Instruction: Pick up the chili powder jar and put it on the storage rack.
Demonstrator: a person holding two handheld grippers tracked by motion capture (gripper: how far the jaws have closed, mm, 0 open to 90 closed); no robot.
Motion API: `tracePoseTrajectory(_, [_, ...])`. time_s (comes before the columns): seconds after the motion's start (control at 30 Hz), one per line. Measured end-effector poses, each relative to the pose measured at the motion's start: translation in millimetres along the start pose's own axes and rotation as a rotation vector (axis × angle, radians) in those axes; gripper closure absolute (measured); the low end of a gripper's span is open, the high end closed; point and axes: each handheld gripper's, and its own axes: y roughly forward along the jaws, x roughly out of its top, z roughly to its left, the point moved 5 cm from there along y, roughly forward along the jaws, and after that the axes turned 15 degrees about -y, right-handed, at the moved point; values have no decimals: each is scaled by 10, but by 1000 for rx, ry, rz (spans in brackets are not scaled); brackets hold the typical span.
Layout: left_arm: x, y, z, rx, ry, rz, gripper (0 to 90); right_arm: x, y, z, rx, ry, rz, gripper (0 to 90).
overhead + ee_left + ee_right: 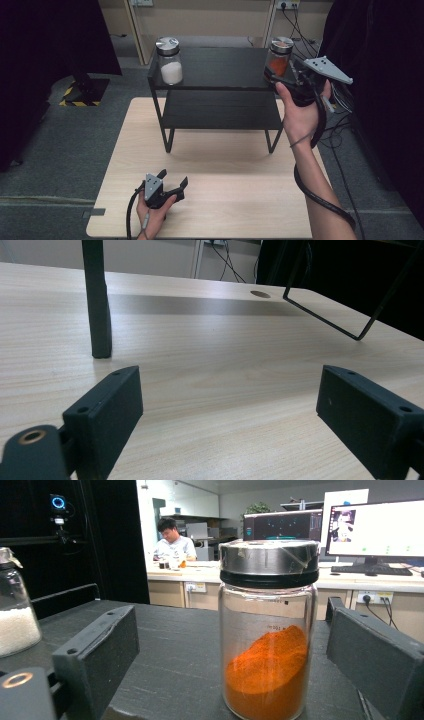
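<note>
Black two-tier shelf [220, 70] on the wooden table [225, 200], orange-powder jar [268, 630] at the shelf top's right end, right gripper [280, 75] jaws wide around it, untouching, white-powder jar [170, 61] at the left end, left gripper [172, 181] wide open before the shelf.

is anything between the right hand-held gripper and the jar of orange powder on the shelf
Nothing visible. The jar of orange powder stands upright on the black shelf, already between the open jaws of the right hand-held gripper, with a gap on each side. The jar of white powder stands far off at the other end.

Upright orange-powder jar [268, 630], shelf-top corner.
</note>
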Motion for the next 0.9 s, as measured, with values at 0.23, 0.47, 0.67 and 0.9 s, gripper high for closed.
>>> tracePoseTrajectory(0.23, [2, 0, 1, 1, -1, 1, 109, -12, -107, 28, 18, -20, -16, 70])
tracePoseTrajectory(0.47, [5, 1, -1, 3, 4, 4, 108, -50, -200, 60, 34, -37, -25, 70])
tracePoseTrajectory(0.67, [4, 1, -4, 3, 6, 4, 108, -112, -285, 80, 43, -49, -31, 69])
tracePoseTrajectory(0.9, [4, 1, -5, 4, 6, 4, 108, -191, -406, 101, 53, -59, -38, 69])
